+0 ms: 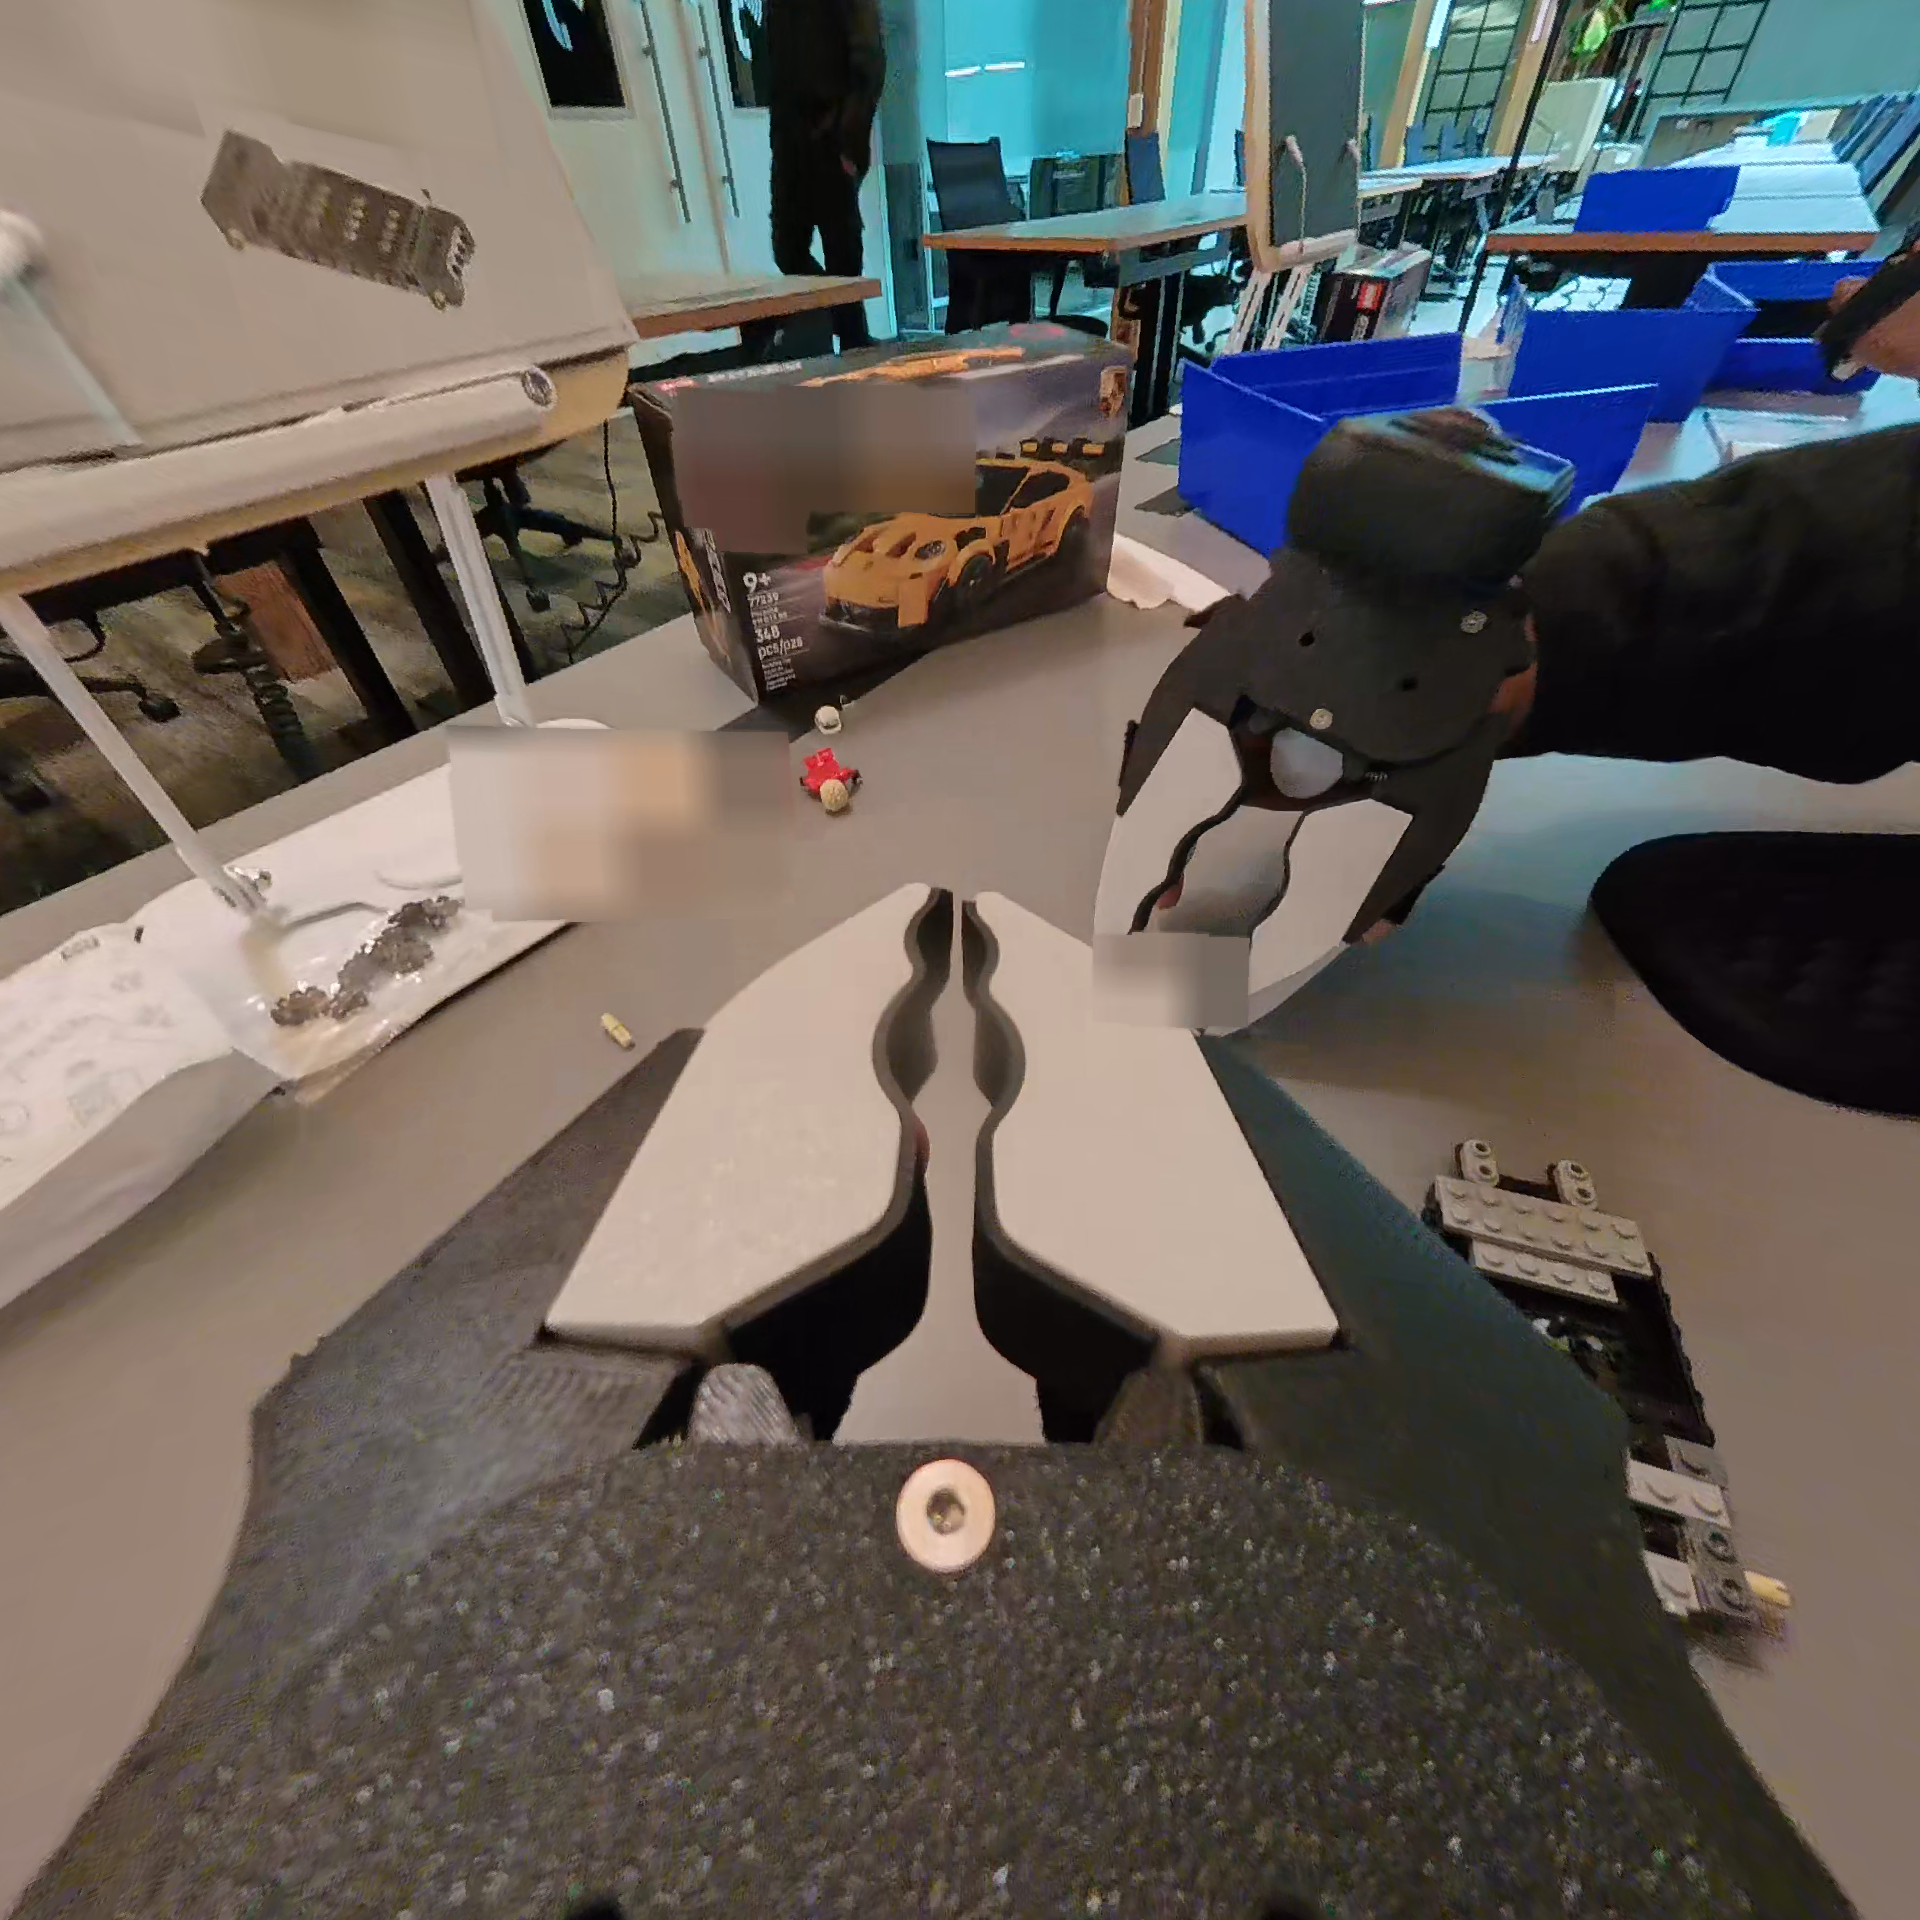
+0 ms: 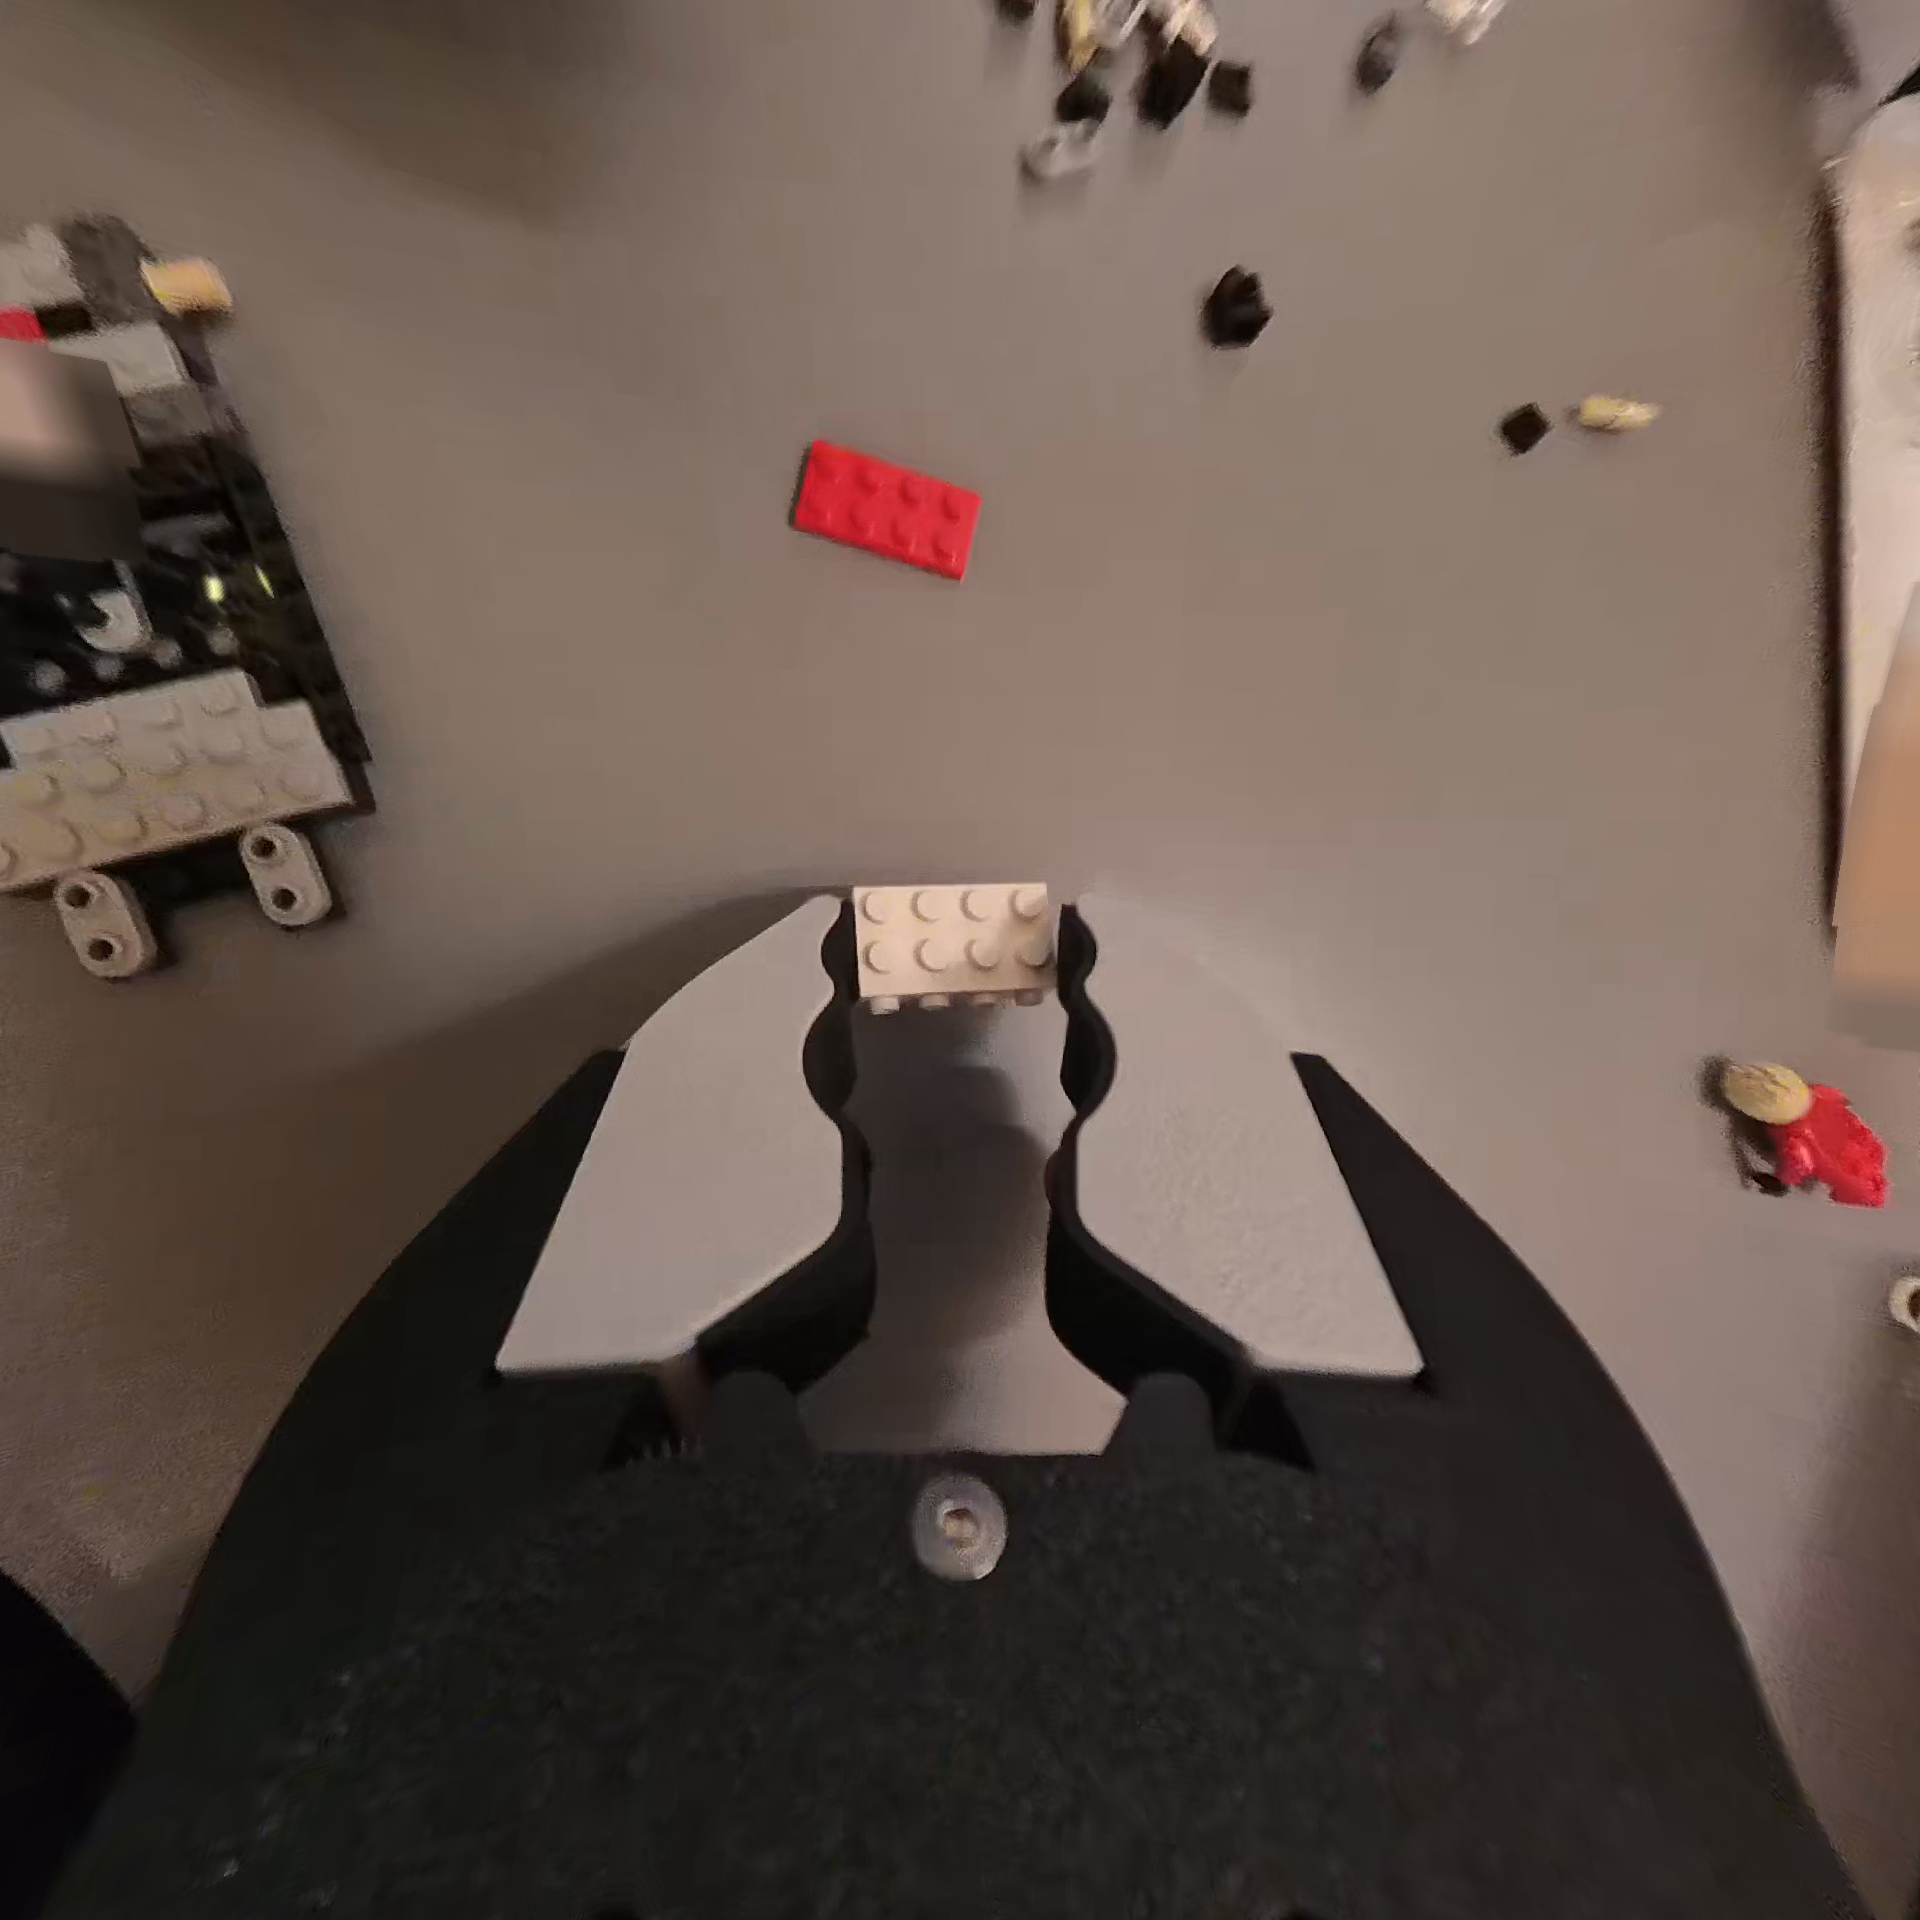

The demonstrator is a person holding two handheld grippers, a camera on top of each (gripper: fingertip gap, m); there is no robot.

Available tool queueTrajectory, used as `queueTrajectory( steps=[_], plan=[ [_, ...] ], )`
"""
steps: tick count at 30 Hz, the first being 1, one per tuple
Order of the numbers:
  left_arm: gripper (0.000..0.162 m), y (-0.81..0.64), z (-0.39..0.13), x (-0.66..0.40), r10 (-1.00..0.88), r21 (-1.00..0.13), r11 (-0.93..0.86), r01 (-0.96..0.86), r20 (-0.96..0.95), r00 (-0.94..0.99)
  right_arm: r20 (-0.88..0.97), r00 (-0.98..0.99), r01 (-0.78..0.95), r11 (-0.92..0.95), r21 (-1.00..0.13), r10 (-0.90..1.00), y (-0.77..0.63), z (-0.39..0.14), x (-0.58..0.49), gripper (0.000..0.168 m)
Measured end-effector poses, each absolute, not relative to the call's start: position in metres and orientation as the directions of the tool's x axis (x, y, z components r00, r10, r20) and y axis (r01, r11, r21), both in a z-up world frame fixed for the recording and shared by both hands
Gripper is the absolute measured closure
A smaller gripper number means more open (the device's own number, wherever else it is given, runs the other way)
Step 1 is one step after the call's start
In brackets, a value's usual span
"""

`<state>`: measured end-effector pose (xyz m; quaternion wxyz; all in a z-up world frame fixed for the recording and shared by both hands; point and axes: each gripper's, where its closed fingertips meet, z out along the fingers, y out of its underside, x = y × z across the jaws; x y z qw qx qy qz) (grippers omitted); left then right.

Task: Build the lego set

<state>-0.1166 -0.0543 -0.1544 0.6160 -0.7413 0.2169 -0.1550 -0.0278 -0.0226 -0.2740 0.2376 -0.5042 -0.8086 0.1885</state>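
My right gripper (image 2: 956,916) is shut on a white two-by-four brick (image 2: 951,951), held at its fingertips above the grey table. A red two-by-four plate (image 2: 885,509) lies flat on the table ahead of it. The partly built black and grey model (image 2: 156,675) lies to the left; it also shows in the left wrist view (image 1: 1558,1299), at the right. My left gripper (image 1: 956,914) is shut and empty, low over the table. The right gripper (image 1: 1236,914) shows beyond it to the right, pointing down.
A Lego box (image 1: 883,520) with a yellow car on it stands at the table's far side. An instruction booklet (image 1: 94,1060) and a bag of small parts (image 1: 364,961) lie at the left. Loose black pieces (image 2: 1236,307) and a red minifigure part (image 2: 1813,1148) are scattered about. Blue bins (image 1: 1351,416) stand behind. Across from one pair of fingers to the other is roughly 15 cm. To the red two-by-four plate (image 2: 885,509): right tips about 7 cm, left tips about 12 cm.
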Motion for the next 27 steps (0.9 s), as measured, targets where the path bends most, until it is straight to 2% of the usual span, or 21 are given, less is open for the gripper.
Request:
queueTrajectory(
  steps=[6,16,18,20,22,25,27],
  plan=[
    [0.160,-0.053,-0.164,-0.119,-0.525,-0.977,-0.177,-0.120,-0.009,0.851,0.124,-0.458,0.742,0.456,-0.491,0.880,-0.023,-0.278,-0.031,0.132],
    [0.158,-0.053,-0.175,-0.113,-0.556,-0.970,-0.201,-0.139,-0.004,0.831,0.106,-0.391,0.729,0.378,-0.571,0.914,-0.026,-0.276,-0.039,0.131],
    [0.157,-0.054,-0.174,-0.112,-0.558,-0.970,-0.196,-0.141,-0.008,0.830,0.105,-0.354,0.716,0.342,-0.608,0.929,-0.025,-0.270,-0.040,0.118],
    [0.157,-0.054,-0.173,-0.113,-0.558,-0.971,-0.192,-0.142,-0.011,0.830,0.134,-0.318,0.736,0.334,-0.589,0.939,-0.019,-0.269,-0.036,0.100],
    [0.157,-0.054,-0.173,-0.113,-0.557,-0.971,-0.191,-0.142,-0.012,0.831,0.160,-0.285,0.709,0.320,-0.629,0.945,-0.019,-0.258,-0.035,0.097],
    [0.157,-0.054,-0.171,-0.116,-0.552,-0.971,-0.189,-0.148,-0.020,0.833,0.175,-0.194,0.625,0.259,-0.737,0.965,-0.023,-0.230,-0.034,0.105],
    [0.159,-0.054,-0.170,-0.118,-0.547,-0.971,-0.188,-0.148,-0.022,0.837,0.159,-0.097,0.534,0.186,-0.824,0.982,-0.025,-0.210,-0.032,0.120]
  ],
)
